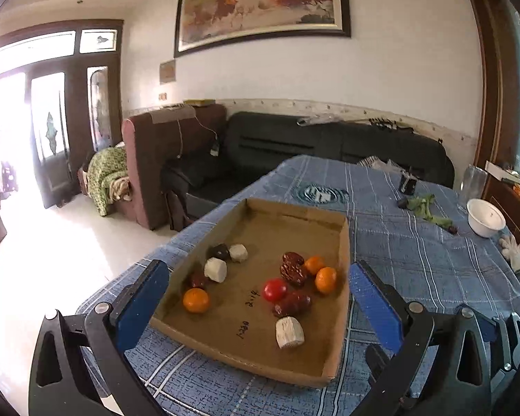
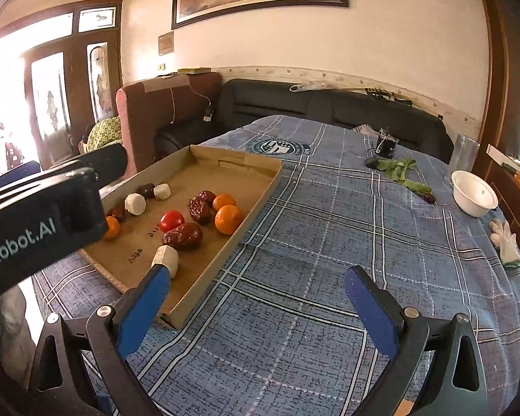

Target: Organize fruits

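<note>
A: Start at the left. What does the left wrist view give?

B: The left gripper [image 1: 260, 298] hangs over the near end of a shallow brown cardboard tray [image 1: 343, 242], blue-padded fingers spread wide, nothing between them. The tray sits on a blue plaid tablecloth [image 1: 416, 260].

A: And the fruit?

B: All inside the tray. On the left side lies a small orange mandarin [image 1: 196, 300], just beside a dark red wrinkled date [image 1: 198, 280] and a pale white cylindrical chunk [image 1: 216, 269]. Behind those sit a dark round fruit [image 1: 219, 251] and a second pale chunk [image 1: 238, 252].

A: Middle of the tray?

B: A shiny red tomato [image 1: 274, 289], touching a long dark red date [image 1: 293, 304]. A third pale chunk [image 1: 289, 332] lies nearest the camera. Further right, two wrinkled dates [image 1: 293, 268] rest against a pair of orange mandarins [image 1: 320, 274] close to the right wall.

A: Now the right wrist view.

B: The right gripper [image 2: 258, 298] is also wide open and holds nothing. It hovers over bare cloth, its left finger [image 2: 145, 305] overlapping the tray's near corner. The black body of the left gripper crosses the left edge.

A: Anything at the far right?

B: A green leafy stalk [image 2: 402, 173], a white round bowl [image 2: 474, 193] and a white glove [image 2: 506, 241], well apart from the tray.
</note>
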